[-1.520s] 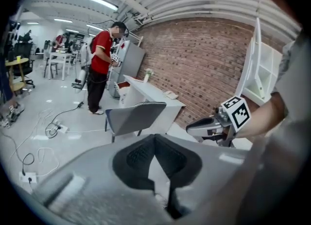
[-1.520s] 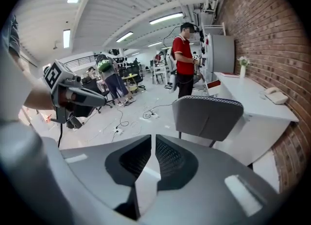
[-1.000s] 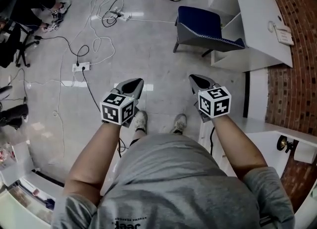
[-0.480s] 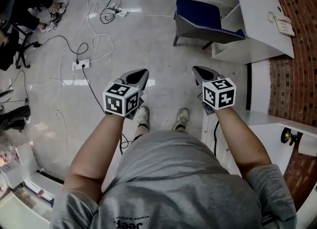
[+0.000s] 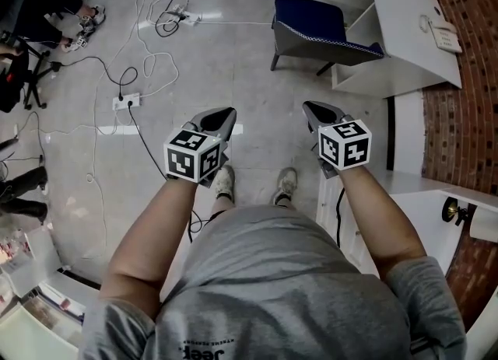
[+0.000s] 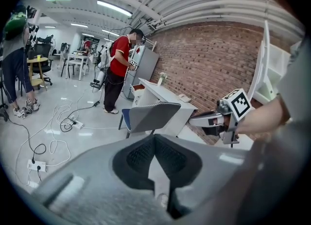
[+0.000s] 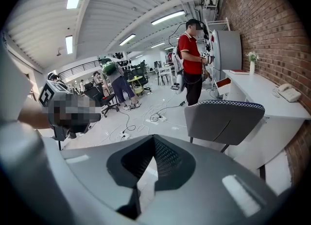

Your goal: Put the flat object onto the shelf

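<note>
The person stands with both grippers held out in front of the belly, pointing away over the floor (image 5: 257, 94). The left gripper (image 5: 222, 115) has its two jaws pressed together, with nothing between them. The right gripper (image 5: 315, 110) is the same: jaws together, nothing in them.

I cannot see the flat object anywhere, not ahead of the grippers and not down by the shoes (image 5: 223, 183). So I cannot say which way it lies or how its long side runs.

Ahead of the right gripper and a bit to its right stand a blue chair (image 5: 323, 36) and a white desk (image 5: 405, 32). Close beside the right gripper, on its right, is a white unit (image 5: 420, 211) that may be the shelf, though only its top edge shows. If it is, the right gripper is the nearer one, and the left gripper is further off, across the person's body. I think the flat thing has to be found first.
</note>
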A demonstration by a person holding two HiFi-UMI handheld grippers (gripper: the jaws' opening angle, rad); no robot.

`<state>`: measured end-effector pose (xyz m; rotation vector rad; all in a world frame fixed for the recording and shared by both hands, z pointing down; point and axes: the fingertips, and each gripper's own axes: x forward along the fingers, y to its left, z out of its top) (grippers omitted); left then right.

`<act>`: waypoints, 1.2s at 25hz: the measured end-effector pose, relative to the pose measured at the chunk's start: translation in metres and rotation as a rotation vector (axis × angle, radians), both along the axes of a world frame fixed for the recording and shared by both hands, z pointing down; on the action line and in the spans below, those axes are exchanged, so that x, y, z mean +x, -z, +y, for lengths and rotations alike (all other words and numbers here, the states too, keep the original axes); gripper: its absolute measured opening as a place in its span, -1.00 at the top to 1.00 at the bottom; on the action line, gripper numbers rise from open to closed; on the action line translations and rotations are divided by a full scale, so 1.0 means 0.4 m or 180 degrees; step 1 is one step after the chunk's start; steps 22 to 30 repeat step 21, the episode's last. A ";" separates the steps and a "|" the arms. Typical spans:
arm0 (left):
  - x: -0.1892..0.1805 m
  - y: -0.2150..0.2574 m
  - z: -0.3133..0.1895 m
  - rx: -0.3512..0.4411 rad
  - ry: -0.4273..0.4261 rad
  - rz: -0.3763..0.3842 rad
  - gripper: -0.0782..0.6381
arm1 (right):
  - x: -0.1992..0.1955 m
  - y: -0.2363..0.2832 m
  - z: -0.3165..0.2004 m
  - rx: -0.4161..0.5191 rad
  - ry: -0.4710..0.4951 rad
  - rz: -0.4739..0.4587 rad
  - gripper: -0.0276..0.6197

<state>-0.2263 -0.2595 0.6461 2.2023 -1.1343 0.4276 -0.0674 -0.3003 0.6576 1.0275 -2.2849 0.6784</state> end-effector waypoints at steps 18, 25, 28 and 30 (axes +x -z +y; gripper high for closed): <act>0.019 0.006 0.020 0.0006 -0.0059 0.0022 0.79 | 0.013 -0.003 0.026 -0.0024 -0.0021 0.0023 0.89; 0.021 0.011 0.020 0.0020 -0.0075 0.0009 0.79 | 0.014 -0.002 0.026 -0.0024 -0.0027 0.0022 0.89; 0.021 0.011 0.020 0.0020 -0.0075 0.0009 0.79 | 0.014 -0.002 0.026 -0.0024 -0.0027 0.0022 0.89; 0.021 0.011 0.020 0.0020 -0.0075 0.0009 0.79 | 0.014 -0.002 0.026 -0.0024 -0.0027 0.0022 0.89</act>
